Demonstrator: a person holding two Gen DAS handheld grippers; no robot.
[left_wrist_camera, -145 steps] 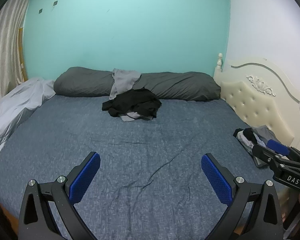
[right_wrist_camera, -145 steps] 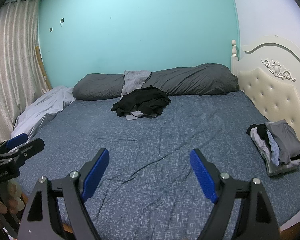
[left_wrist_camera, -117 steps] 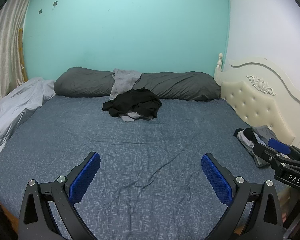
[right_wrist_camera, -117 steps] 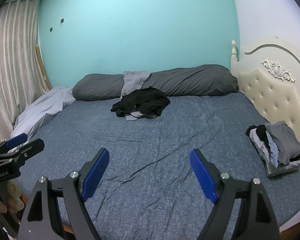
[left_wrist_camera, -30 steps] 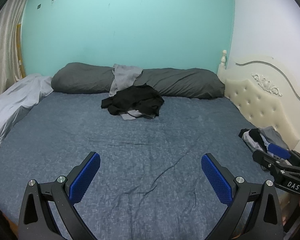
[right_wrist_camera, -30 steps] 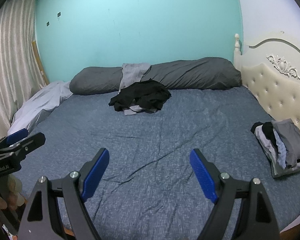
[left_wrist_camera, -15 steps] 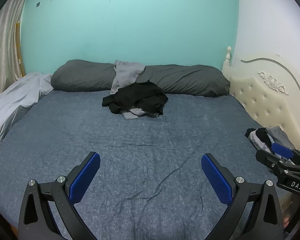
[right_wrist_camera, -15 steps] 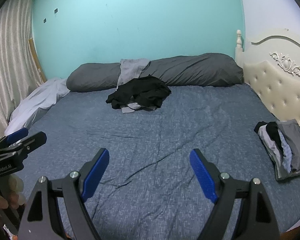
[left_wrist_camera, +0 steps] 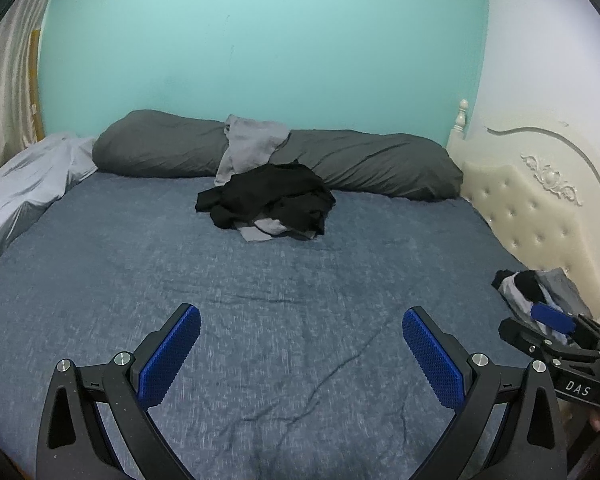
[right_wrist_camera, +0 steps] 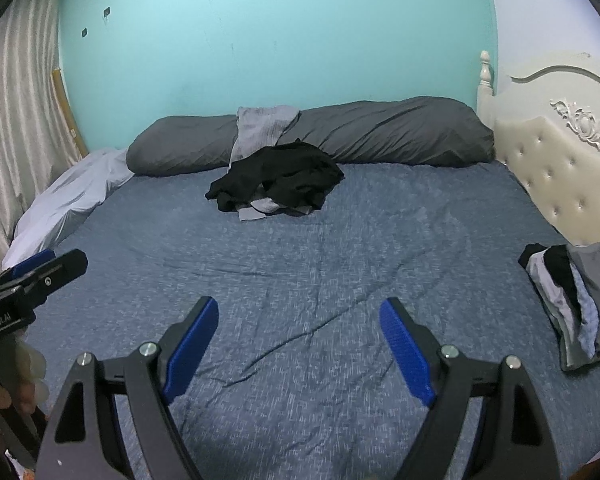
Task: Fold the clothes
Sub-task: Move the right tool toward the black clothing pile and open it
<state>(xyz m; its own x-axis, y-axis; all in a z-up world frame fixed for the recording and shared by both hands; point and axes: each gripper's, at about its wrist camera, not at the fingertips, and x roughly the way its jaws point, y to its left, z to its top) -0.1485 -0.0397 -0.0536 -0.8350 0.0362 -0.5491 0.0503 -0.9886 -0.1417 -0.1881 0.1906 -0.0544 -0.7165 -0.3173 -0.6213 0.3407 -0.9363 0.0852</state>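
Both claws empty, above the near edge of the bed (left_wrist_camera: 100,280). Left claw (left_wrist_camera: 300,348): blue pads spread wide, nothing between them. Right claw (right_wrist_camera: 300,340): likewise spread wide, pinching nothing.

Task items: a loose heap of unfolded clothes (left_wrist_camera: 268,200), mostly black with grey pieces poking out at its near side, lies at 12 o'clock from both claws, well apart from them, just in front of the long dark pillow (left_wrist_camera: 380,164). One grey garment (left_wrist_camera: 252,144) is draped over that pillow, touching the heap's far side. A stack of folded clothes (right_wrist_camera: 572,300) sits at 3 o'clock beside the headboard (right_wrist_camera: 572,176).

Judgement: some items folded, heap remains; step in hand is the reach toward the heap.

Handling (estimate): thin soft fabric, light, limp, no stiffness; pieces look tangled, so a pull on one will likely drag its neighbours. Best hold: a free edge or corner at the top of the heap, pinch through a single layer, lift clear, then take a second corner with the other claw to spread it flat on the open sheet at 12 o'clock near. Risk: catching the bedsheet in the pinch.
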